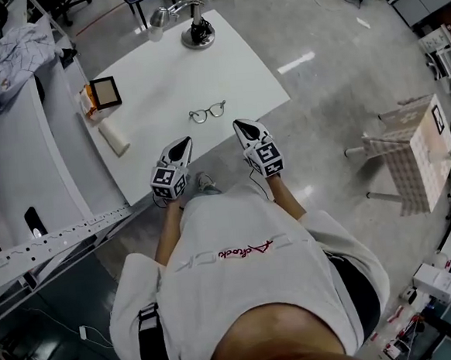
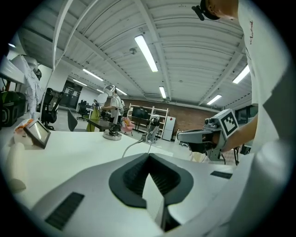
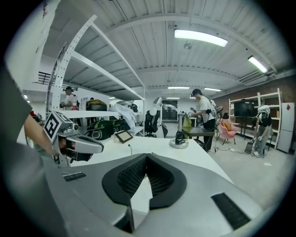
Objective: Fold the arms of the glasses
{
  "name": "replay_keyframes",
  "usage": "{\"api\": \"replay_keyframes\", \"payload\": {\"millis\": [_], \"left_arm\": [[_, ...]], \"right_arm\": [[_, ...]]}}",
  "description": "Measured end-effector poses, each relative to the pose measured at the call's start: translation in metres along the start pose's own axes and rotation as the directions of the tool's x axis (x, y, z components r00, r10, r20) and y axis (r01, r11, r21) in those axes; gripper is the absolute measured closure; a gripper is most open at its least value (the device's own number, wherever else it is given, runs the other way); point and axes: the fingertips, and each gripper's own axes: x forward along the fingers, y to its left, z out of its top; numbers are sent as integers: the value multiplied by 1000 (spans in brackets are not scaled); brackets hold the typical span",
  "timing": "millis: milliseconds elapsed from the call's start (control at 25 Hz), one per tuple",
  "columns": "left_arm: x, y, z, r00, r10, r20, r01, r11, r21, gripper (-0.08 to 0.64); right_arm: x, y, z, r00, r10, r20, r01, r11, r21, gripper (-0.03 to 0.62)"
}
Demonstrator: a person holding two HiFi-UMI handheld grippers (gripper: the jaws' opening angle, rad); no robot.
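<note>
The glasses (image 1: 207,112) are lying on the bench (image 1: 155,80), just beyond the left tongs (image 1: 181,145) and right tongs (image 1: 244,126), both closed and empty. I'd be steadying the frame with one while gently nudging each arm inward.

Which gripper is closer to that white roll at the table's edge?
Left. The left gripper is near the white roll; the right gripper lies beyond the left one, farther away.
</note>
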Motion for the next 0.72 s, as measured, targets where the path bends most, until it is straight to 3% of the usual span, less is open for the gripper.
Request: {"api": "replay_keyframes", "payload": {"millis": [360, 720], "left_arm": [[21, 25, -13, 998, -35, -57, 34, 999, -29, 532], [40, 40, -17, 995, 9, -102, -15, 998, -53, 532]], "right_arm": [[23, -25, -10, 998, -58, -37, 59, 997, 39, 595], [37, -48, -21, 997, -16, -72, 21, 998, 61, 595]]}}
